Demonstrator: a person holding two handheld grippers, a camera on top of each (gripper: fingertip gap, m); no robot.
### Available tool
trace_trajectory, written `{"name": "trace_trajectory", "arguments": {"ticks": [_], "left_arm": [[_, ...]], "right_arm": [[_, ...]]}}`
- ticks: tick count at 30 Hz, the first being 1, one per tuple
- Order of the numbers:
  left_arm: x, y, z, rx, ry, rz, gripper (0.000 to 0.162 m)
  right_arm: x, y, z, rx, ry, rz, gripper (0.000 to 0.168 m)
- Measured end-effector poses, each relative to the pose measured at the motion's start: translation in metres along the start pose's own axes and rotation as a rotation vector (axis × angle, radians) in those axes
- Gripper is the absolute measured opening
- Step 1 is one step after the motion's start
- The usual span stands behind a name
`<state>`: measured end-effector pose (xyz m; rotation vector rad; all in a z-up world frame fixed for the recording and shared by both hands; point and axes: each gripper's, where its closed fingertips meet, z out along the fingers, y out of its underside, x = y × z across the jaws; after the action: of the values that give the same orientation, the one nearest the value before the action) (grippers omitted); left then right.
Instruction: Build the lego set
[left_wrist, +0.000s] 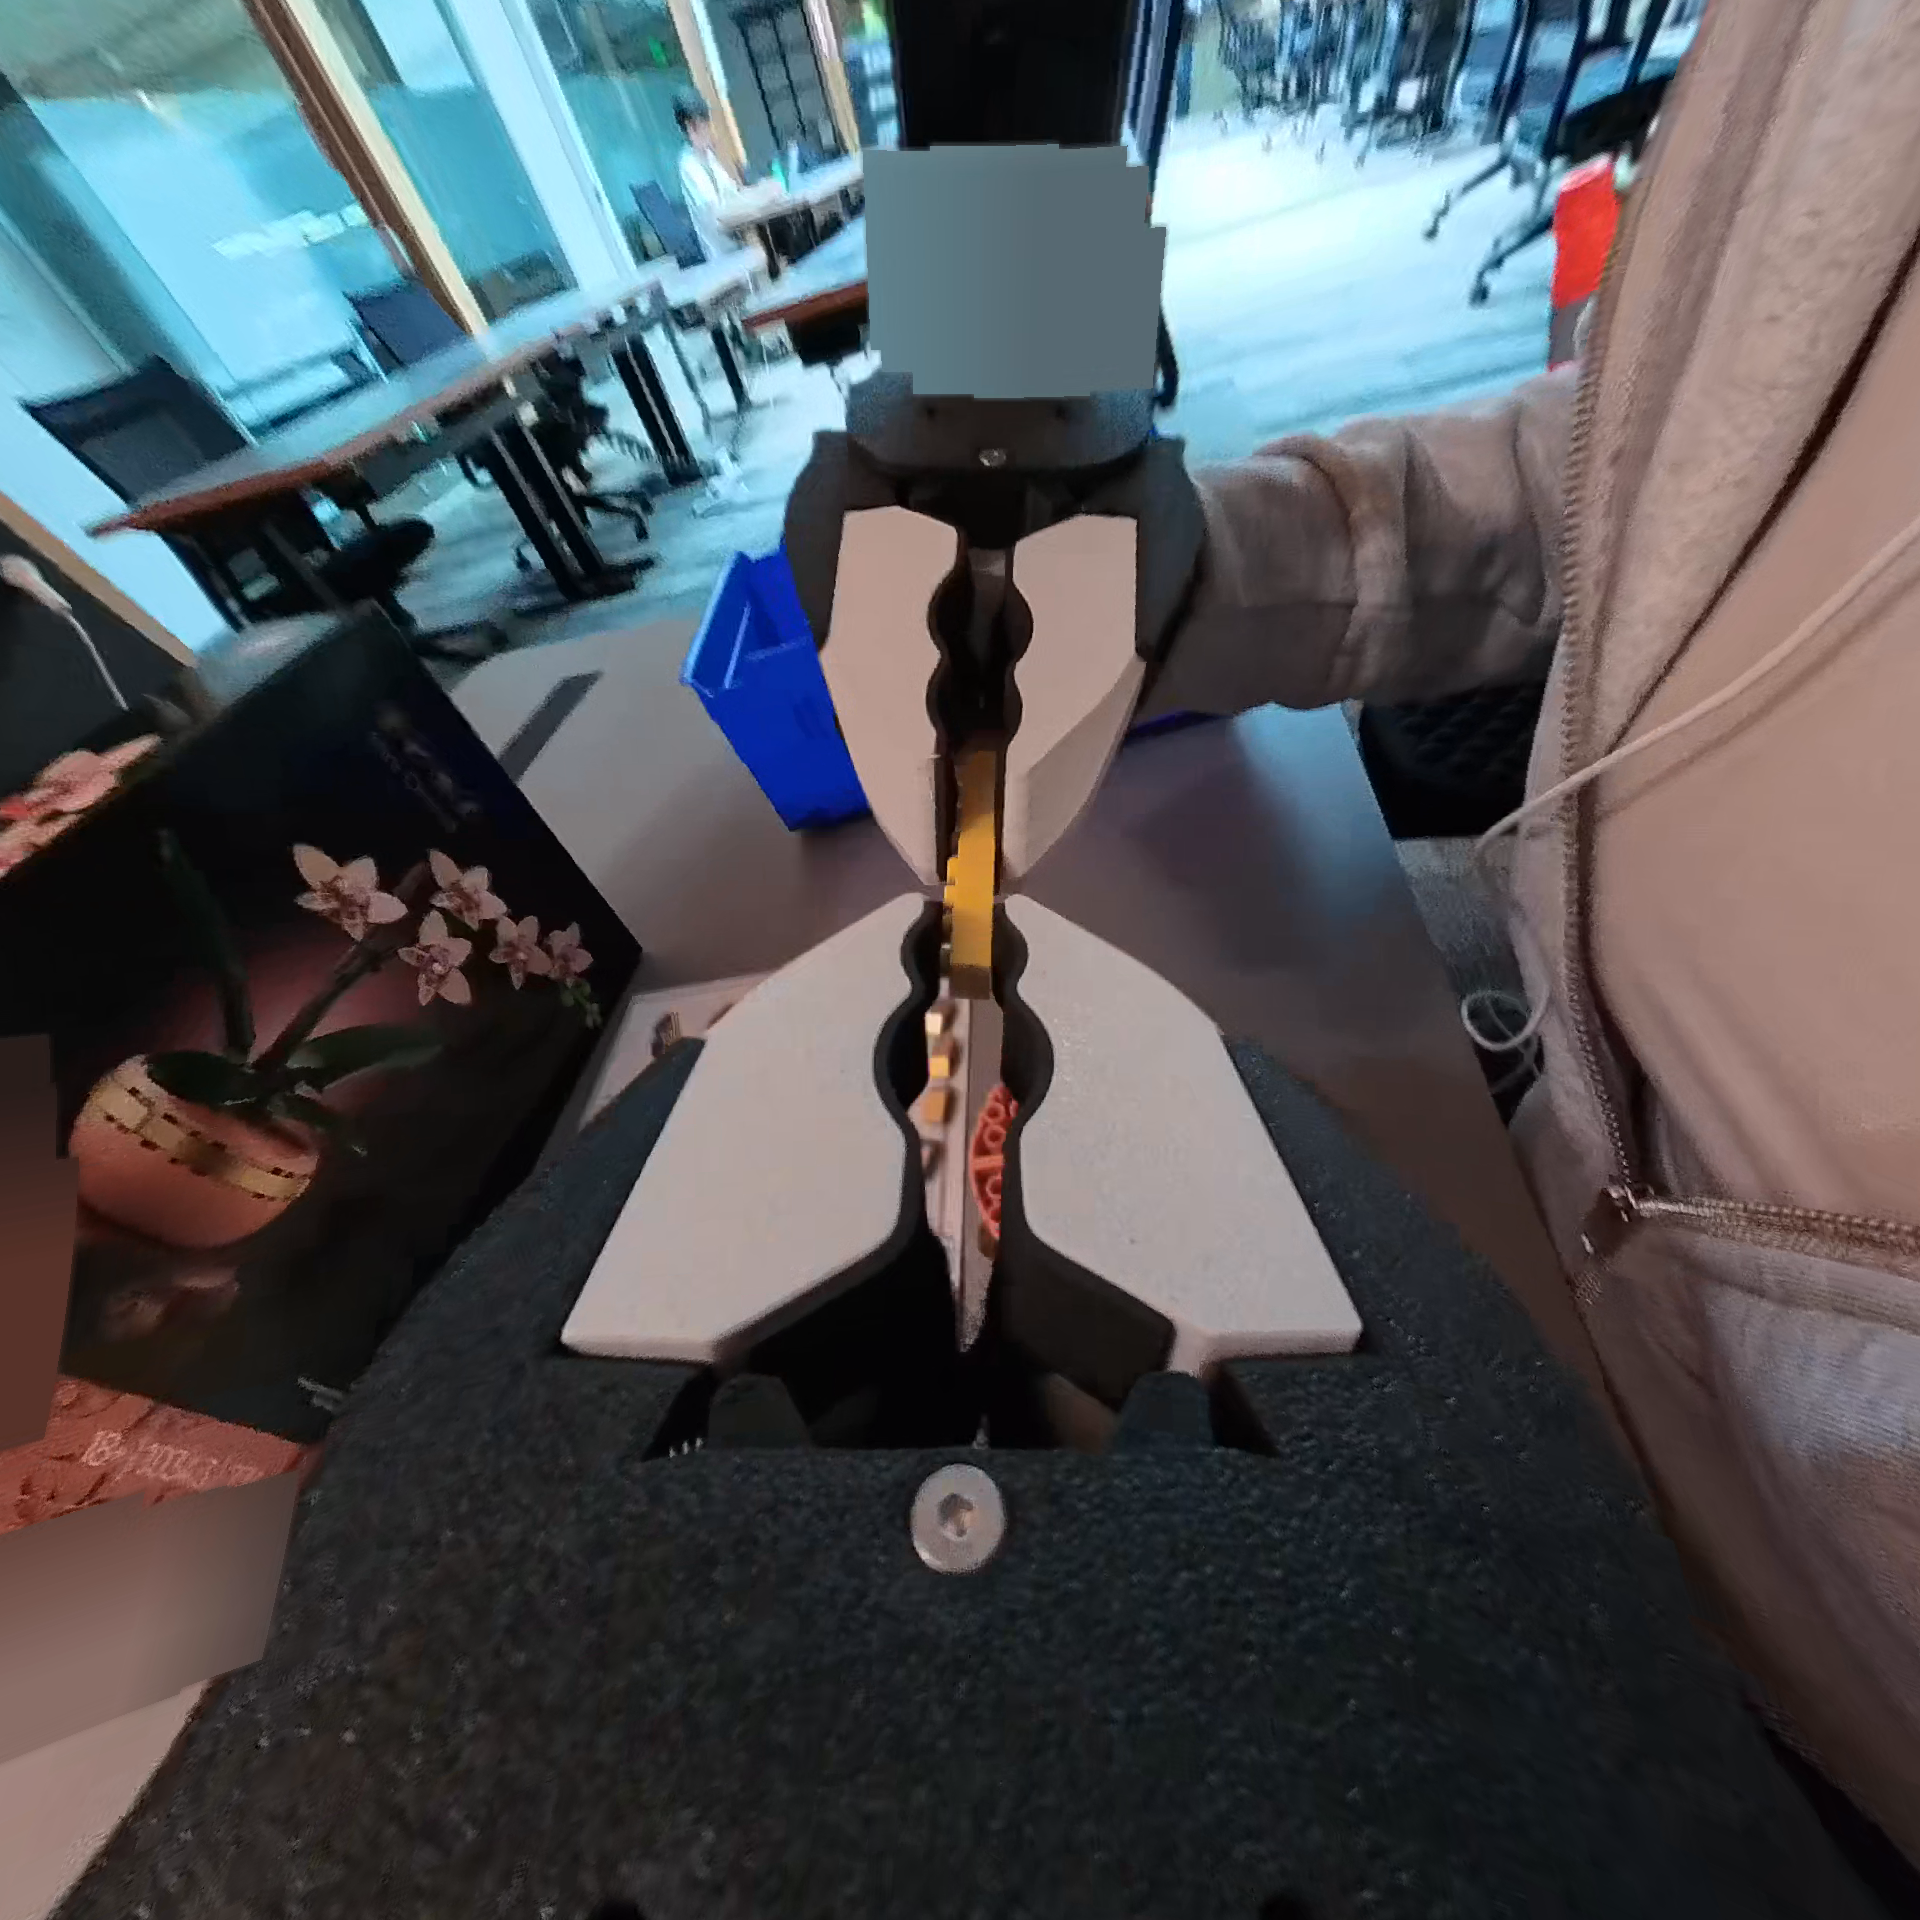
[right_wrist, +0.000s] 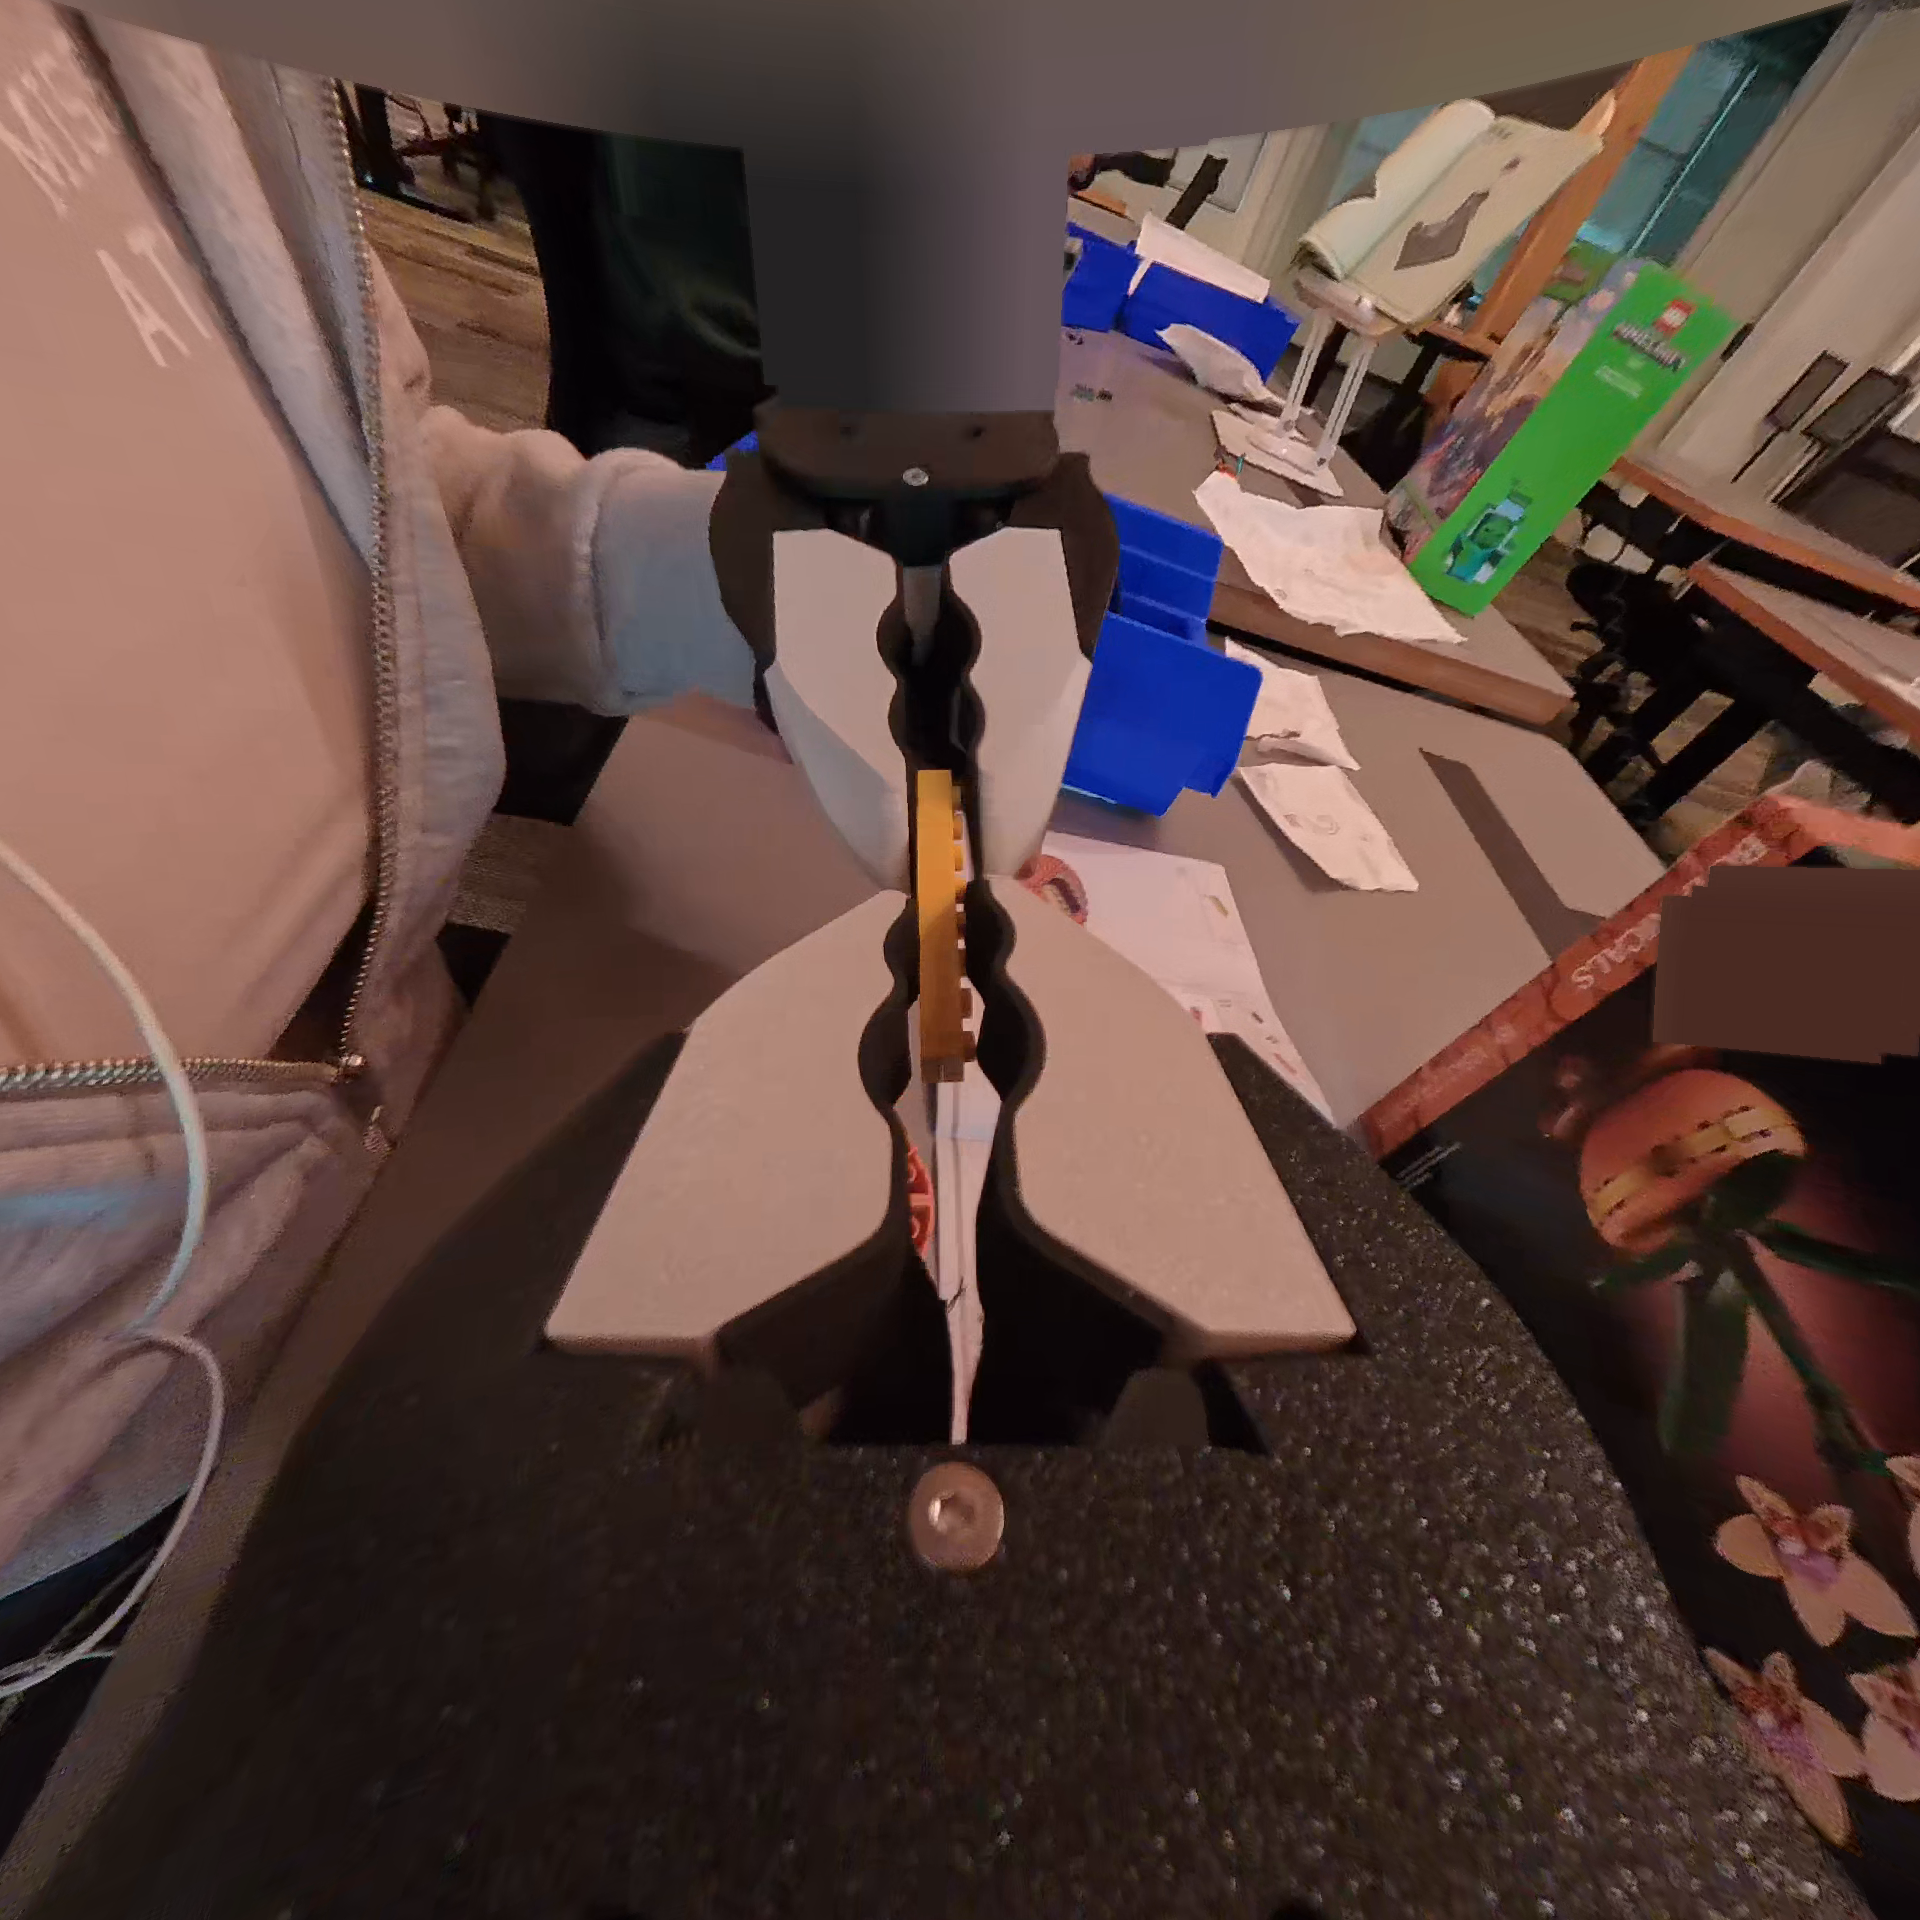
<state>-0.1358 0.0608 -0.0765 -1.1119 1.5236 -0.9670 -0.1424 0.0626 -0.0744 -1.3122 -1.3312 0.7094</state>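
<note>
Grey tabletop (left_wrist: 1226, 831) was seen under both grippers, with office desks and chairs blurred in the upper left of the left wrist view. At the centre of that view the left gripper (left_wrist: 961, 920) was closed on the lower end of a yellow lego piece (left_wrist: 975, 883), which was held edge-on and upright. The right gripper (left_wrist: 971, 821) came down from the upper centre, tip to tip with the left one, and was clamped on the upper end of the same piece. In the right wrist view the arrangement was mirrored: the right gripper (right_wrist: 940, 935) at the bottom centre and the left gripper (right_wrist: 945, 831) above it, both pressed on the yellow lego piece (right_wrist: 940, 914), whose studs were turned to the right. A dark orchid box (left_wrist: 312, 987) was placed at the lower left of the left wrist view, and a blue bin (left_wrist: 774, 686) stood behind the grippers. A beige zipped jacket (left_wrist: 1714, 831) filled the right edge.
</note>
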Motion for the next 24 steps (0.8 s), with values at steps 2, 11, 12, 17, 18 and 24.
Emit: {"name": "trace_trajectory", "arguments": {"ticks": [2, 11, 12, 17, 18, 24], "left_arm": [[-0.005, -0.007, -0.004, 0.070, -0.068, 0.022, 0.024], [-0.004, -0.012, -0.014, 0.166, -0.065, -0.002, 0.008], [-0.003, -0.012, -0.014, 0.172, -0.058, -0.004, 0.008], [0.002, -0.012, -0.015, 0.164, -0.017, 0.027, 0.008], [0.004, -0.012, -0.015, 0.159, -0.009, 0.034, 0.008], [0.015, -0.006, -0.018, 0.159, 0.054, 0.009, 0.008]], "right_arm": [[0.000, -0.002, 0.002, -0.026, 0.002, -0.029, 0.008], [0.006, -0.007, -0.005, 0.029, 0.080, -0.061, 0.032], [0.005, -0.008, -0.006, 0.055, 0.078, -0.062, 0.023], [-0.002, -0.011, -0.005, 0.098, 0.021, -0.044, 0.007], [-0.004, -0.012, -0.005, 0.111, 0.010, -0.039, 0.007], [-0.015, -0.007, 0.000, 0.113, -0.045, -0.007, 0.007]]}}
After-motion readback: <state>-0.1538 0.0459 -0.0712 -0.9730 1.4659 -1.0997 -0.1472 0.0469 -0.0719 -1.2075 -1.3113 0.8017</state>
